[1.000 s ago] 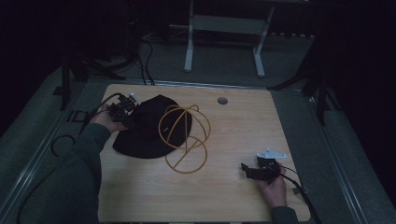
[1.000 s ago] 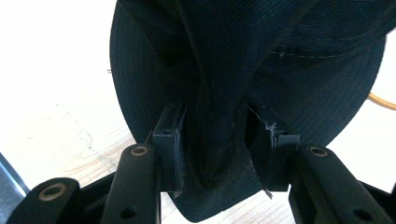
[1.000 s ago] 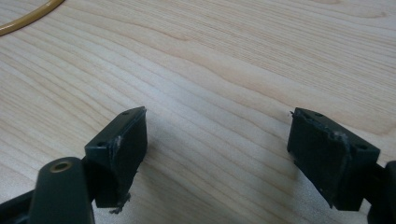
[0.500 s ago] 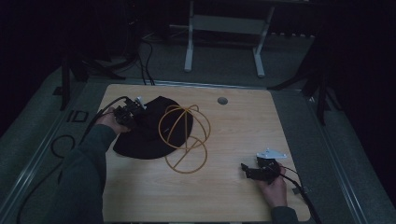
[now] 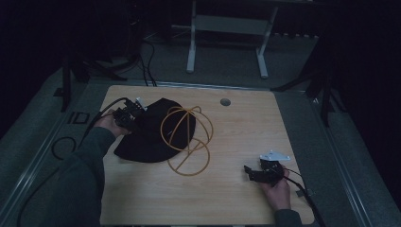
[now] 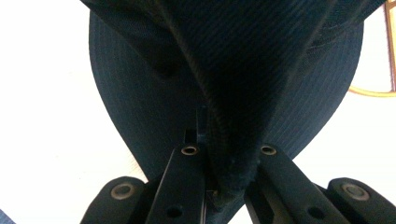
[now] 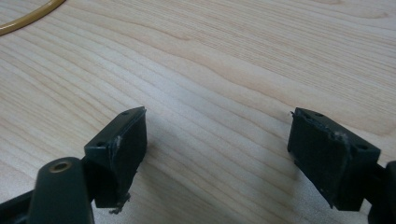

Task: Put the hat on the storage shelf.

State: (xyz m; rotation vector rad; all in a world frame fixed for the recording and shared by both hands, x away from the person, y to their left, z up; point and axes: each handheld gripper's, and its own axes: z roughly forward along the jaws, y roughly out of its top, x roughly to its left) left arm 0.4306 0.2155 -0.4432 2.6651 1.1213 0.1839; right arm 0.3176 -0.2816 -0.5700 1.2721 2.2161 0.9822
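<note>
A black fabric hat (image 5: pixel 151 137) lies on the left half of the wooden table (image 5: pixel 246 127), partly under a yellow wire frame (image 5: pixel 184 137). My left gripper (image 5: pixel 134 115) sits at the hat's upper left edge. Its jaws have just been closing, and in the left gripper view they are shut (image 6: pixel 229 151) on a pinched fold of the hat (image 6: pixel 224 70). My right gripper (image 5: pixel 250 172) rests low over the table near the front right. It stands open (image 7: pixel 217 135), with only bare wood between its jaws.
A small round hole (image 5: pixel 225 101) is in the table near the back edge. A strip of the yellow frame (image 7: pixel 28 16) crosses the top left corner of the right gripper view. Cables and metal stand legs (image 5: pixel 191 42) stand on the floor beyond the table.
The left hand has shifted slightly at the hat's upper left edge. The right hand and its gripper have stayed where they were.
</note>
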